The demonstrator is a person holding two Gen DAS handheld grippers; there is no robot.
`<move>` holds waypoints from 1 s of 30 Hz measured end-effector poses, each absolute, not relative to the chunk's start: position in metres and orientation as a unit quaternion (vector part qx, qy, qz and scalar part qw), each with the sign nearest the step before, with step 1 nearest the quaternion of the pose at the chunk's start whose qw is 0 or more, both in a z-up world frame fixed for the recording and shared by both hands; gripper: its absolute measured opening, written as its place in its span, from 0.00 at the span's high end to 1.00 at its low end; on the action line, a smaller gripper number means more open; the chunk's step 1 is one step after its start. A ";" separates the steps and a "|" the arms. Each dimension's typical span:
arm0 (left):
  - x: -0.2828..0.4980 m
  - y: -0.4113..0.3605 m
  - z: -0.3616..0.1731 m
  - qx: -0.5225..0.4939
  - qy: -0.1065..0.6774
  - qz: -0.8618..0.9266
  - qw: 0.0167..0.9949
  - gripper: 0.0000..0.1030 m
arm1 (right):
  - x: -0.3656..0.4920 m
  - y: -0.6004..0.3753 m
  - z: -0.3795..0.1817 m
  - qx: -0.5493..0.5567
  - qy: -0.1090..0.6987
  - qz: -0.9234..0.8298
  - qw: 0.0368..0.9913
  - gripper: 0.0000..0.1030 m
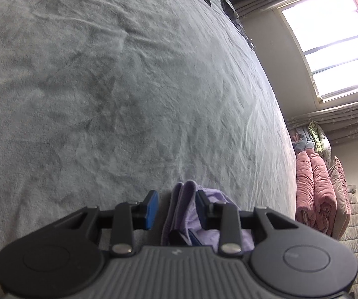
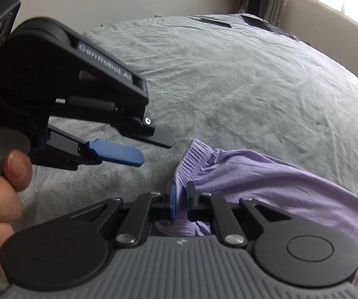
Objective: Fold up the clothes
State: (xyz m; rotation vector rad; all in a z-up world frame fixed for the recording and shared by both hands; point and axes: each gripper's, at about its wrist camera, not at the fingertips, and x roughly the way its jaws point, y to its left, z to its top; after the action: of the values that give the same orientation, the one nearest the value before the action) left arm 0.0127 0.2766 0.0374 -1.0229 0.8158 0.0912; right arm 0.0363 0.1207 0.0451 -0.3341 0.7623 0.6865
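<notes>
The garment (image 2: 266, 182) is plain lilac with a ribbed waistband, lying on a grey bed cover (image 2: 241, 79). Both claws are black with blue pads (image 2: 115, 152) and grey ridged bodies. Beside the bed, folded quilts (image 1: 313, 189) are dusty pink.

garment (image 2: 278, 186) cut off at edge, far items (image 2: 216, 22) too small

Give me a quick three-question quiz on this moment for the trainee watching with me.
1. True or false: the right gripper is pinching the ribbed waistband of the purple garment.
2. Which best describes the left gripper in the right wrist view? A) clamped on the garment B) open, above the grey bedspread C) out of view
3. What lies beyond the far side of the bed in the left wrist view?

Key: 1 true. 2 B. 3 folded pink bedding under a bright window.
</notes>
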 end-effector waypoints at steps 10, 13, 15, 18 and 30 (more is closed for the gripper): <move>0.011 0.264 0.036 -0.470 0.397 0.013 0.788 0.59 | 0.032 0.042 0.065 -0.010 0.323 0.356 0.877 0.68; 0.007 0.260 0.037 -0.464 0.399 0.009 0.791 0.58 | 0.028 0.013 0.062 0.024 0.326 0.342 0.881 0.68; 0.004 0.256 0.037 -0.462 0.403 0.007 0.790 0.56 | 0.024 0.000 0.058 0.027 0.328 0.340 0.881 0.68; 0.000 0.247 0.034 -0.459 0.413 0.002 0.786 0.50 | 0.010 -0.009 0.052 0.003 0.320 0.356 0.878 0.68; 0.000 0.222 0.016 -0.476 0.437 0.006 0.763 0.40 | -0.011 -0.032 0.028 -0.010 0.325 0.370 0.870 0.68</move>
State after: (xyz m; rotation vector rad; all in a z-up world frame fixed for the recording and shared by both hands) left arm 0.0003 0.2224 0.0162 -1.0355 0.9509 0.0136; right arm -0.0106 -0.0321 0.0281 -0.0219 0.6807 0.7749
